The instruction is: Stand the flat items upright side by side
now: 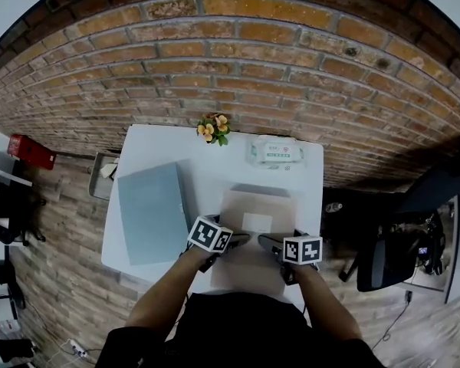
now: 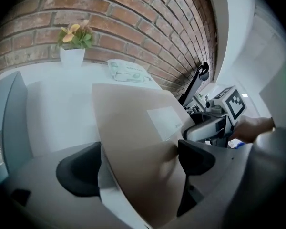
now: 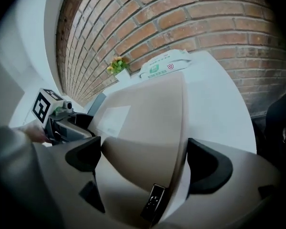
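Two grippers hold one tan mailer by its near edge, at the middle of the white table. The left gripper has its dark fingers set fairly wide, with the mailer filling the gap and pressed on both sides. The right gripper does the same at the opposite corner, its fingers bearing on the mailer. One white label shows on the mailer's upper face. One grey flat case lies flat just beside it, to the left. One flower pot and one wipes pack stand by the brick wall.
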